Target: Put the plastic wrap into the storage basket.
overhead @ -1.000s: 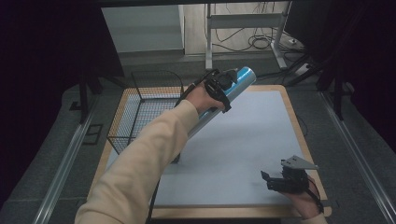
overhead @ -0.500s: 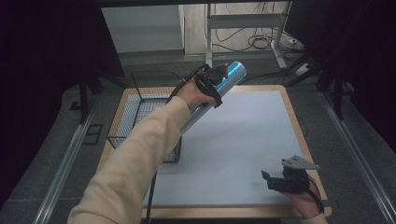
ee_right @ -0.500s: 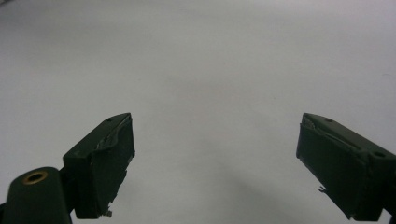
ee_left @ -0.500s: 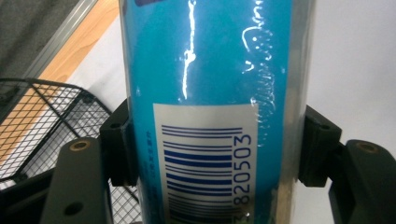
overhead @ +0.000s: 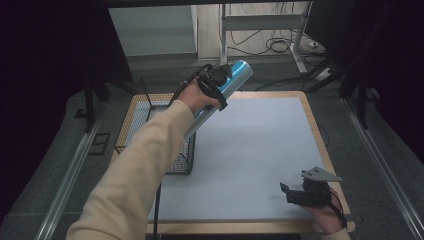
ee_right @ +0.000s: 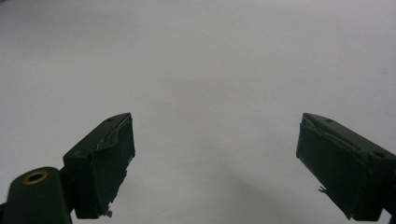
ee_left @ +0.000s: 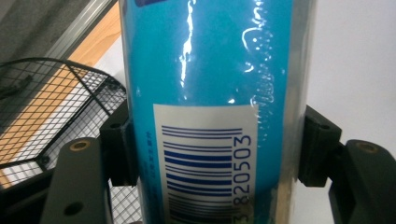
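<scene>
Carrying a blue tube [overhead: 235, 79] clamped in its jaws, the left gripper [overhead: 216, 82] has drifted toward the wire basket [overhead: 150, 102], likely for dropping, while the right gripper [overhead: 300, 194] rests wide open.

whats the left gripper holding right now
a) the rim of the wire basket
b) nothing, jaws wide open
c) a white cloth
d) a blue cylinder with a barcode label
d: in the left gripper view both jaws of the left gripper press on the sides of the blue cylinder, with its barcode label facing the camera; the wire basket sits apart, below.
</scene>
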### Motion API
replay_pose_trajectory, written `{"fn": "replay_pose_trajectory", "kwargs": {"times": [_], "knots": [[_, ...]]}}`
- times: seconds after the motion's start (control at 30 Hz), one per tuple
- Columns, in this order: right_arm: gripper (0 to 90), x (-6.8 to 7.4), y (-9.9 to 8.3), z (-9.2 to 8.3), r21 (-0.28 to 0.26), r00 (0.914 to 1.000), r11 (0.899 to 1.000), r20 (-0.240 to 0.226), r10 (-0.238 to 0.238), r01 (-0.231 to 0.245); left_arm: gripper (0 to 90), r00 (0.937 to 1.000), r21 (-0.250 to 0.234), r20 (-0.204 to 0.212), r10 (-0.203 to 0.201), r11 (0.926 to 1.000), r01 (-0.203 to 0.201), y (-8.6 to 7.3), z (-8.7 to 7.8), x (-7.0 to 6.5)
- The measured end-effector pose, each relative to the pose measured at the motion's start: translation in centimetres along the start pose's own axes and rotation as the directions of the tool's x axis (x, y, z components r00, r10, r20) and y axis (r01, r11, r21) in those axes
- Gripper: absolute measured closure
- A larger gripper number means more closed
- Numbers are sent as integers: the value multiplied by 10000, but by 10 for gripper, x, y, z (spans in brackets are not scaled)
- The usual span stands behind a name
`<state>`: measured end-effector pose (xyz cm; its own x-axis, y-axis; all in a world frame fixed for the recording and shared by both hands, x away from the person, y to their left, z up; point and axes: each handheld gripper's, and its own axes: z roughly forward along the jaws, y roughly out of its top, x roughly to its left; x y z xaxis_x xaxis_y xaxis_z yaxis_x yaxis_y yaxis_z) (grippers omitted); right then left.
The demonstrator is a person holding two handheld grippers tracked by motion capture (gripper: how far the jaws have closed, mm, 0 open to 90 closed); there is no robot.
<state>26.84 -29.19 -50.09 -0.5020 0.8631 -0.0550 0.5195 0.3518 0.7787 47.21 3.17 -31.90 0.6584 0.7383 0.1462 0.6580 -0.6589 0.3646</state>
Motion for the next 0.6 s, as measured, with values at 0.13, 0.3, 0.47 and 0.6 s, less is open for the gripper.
{"fn": "replay_pose_trajectory", "kwargs": {"times": [0.13, 0.3, 0.47, 0.6], "knots": [[119, 0, 0, 0, 9, 10000, 10000, 6, -15, 15, 312, 10000, 82, -57, -79, 9999, 79, -3, 3, 4], [119, 0, 0, 0, -41, 10000, 10000, 29, -40, 40, 312, 9998, 174, -100, -160, 9997, 161, -7, 7, 8], [119, 0, 0, 1, -12, 10000, 10000, 30, -23, 23, 312, 9994, 205, -196, -268, 9994, 272, -10, 9, 14], [119, 0, -1, 1, -7, 10000, 10000, 29, -26, 26, 312, 9991, 255, -219, -373, 9990, 379, -13, 11, 19]]}}
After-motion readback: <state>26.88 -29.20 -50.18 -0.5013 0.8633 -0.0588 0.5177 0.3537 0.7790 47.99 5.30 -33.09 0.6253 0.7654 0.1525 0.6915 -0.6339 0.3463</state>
